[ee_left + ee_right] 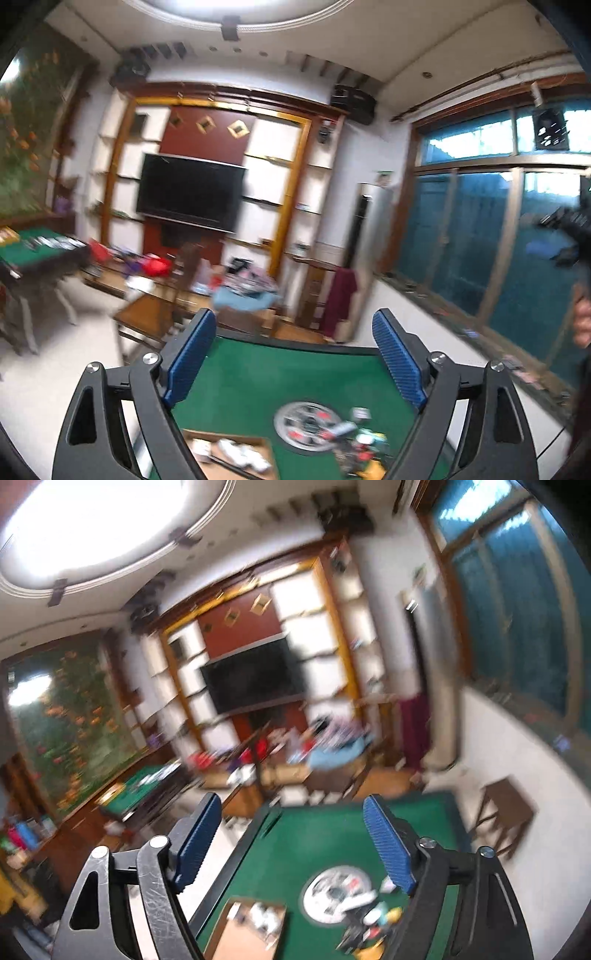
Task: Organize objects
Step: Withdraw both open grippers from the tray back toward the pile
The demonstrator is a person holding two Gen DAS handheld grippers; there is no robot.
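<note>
Grippers high above the table (258, 384), both angled out at the room. Left gripper (295, 354) jaws spread, nothing between them; right gripper (291, 842) the same. Clutter (362, 443) sits heaped just beside the round metal hub (306, 424) at table centre. Cardboard box (236, 458) near the front-left edge, some pale items already in it. Best approach, I judge: tilt down, steady the blurred view, single out one piece. Green felt top, dark rim. Ribbed blue pads (192, 358).

Green felt table (258, 373), blue ribbed claw pads (192, 360), brown cardboard box (236, 458), silver-and-red centre disc (306, 424).
</note>
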